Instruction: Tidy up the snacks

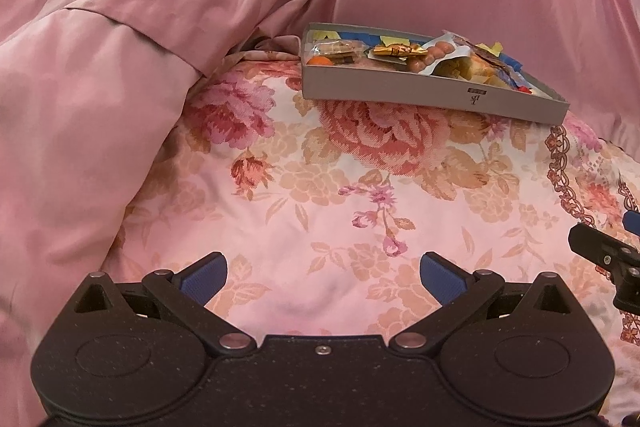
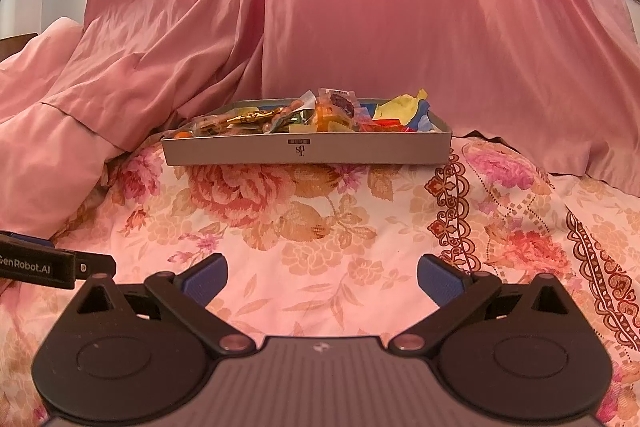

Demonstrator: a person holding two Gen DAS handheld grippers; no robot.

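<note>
A shallow grey cardboard box (image 1: 420, 93) (image 2: 240, 151) sits on the floral bedspread ahead of both grippers. It holds several wrapped snacks: a gold wrapper (image 1: 394, 50) (image 2: 248, 118), a pack of brown round sausages (image 1: 434, 57), an orange piece (image 1: 320, 61), yellow wrappers (image 2: 400, 107) and a dark snack in clear wrap (image 2: 340, 103). My left gripper (image 1: 322, 279) is open and empty, low over the bedspread, short of the box. My right gripper (image 2: 322, 277) is open and empty, also short of the box.
A floral bedspread (image 1: 320, 207) (image 2: 320, 227) covers the bed. Pink quilts and pillows (image 1: 120, 67) (image 2: 400, 27) are piled to the left and behind the box. Part of the right gripper (image 1: 608, 255) shows in the left view, part of the left gripper (image 2: 48, 265) in the right view.
</note>
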